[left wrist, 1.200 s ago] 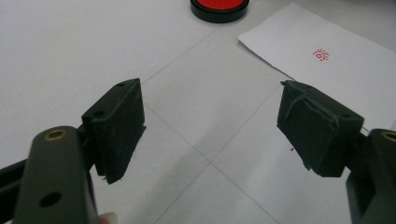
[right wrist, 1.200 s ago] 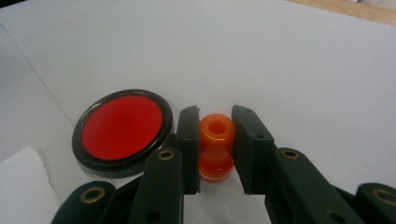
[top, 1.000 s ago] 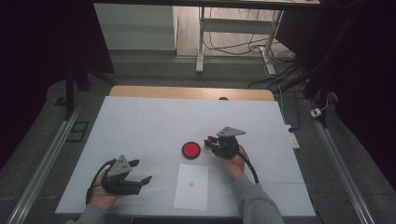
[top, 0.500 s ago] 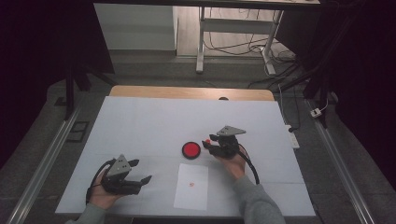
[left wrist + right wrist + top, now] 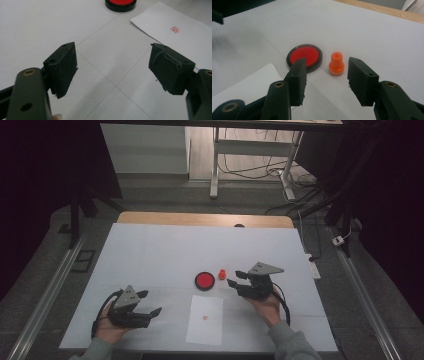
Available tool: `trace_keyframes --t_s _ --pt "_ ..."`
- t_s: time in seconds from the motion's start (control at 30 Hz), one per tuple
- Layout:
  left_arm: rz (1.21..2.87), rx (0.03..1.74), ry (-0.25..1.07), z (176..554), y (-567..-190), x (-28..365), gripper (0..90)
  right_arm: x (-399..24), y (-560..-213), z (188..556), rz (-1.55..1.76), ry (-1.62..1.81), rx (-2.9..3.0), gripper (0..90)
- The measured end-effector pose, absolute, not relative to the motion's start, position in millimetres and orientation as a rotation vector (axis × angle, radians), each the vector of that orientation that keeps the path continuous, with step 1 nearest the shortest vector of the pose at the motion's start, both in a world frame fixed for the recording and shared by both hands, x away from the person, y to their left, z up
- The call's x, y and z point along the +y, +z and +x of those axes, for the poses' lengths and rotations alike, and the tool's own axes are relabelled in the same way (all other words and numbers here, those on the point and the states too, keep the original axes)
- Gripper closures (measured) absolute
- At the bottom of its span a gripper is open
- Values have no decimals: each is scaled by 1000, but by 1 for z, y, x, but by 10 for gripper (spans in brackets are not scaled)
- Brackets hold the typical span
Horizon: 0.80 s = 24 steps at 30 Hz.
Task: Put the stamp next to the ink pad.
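A small orange stamp (image 5: 221, 274) (image 5: 336, 63) stands upright on the white table, just right of a round red ink pad (image 5: 204, 280) (image 5: 304, 55) (image 5: 120, 2). My right gripper (image 5: 235, 279) (image 5: 325, 72) is open, a short way back from the stamp. Its jaws have just been opening and nothing is between them. A white paper sheet (image 5: 205, 319) (image 5: 175, 32) with a red stamp mark (image 5: 175, 29) lies near the front edge. My left gripper (image 5: 150, 302) (image 5: 112, 62) rests open on the table left of the sheet, holding nothing.
The white table top (image 5: 160, 250) stretches wide behind the ink pad, with a wooden strip (image 5: 205, 219) along its far edge. A white power strip (image 5: 312, 265) lies at the right edge. Metal rails run along both sides.
My right gripper was shut on the orange stamp beside the ink pad. It has let go, opened and drawn back to the right, leaving the stamp standing. The left gripper has not moved.
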State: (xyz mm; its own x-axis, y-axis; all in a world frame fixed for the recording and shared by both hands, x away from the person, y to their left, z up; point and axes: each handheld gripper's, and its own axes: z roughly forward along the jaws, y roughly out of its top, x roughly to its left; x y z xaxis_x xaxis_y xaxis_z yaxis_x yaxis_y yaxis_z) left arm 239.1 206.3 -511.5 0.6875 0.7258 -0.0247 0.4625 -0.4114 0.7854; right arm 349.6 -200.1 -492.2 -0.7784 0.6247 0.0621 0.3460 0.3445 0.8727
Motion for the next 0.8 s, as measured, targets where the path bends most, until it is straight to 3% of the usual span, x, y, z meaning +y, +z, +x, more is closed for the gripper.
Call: trace_keyframes --t_s 0.43,0.8 --pt "2077 917 396 240 -512 207 227 -264 -482 295 860 1465 2258 462" --pt "2068 913 386 240 -511 207 223 -289 -485 278 854 1447 2234 450"
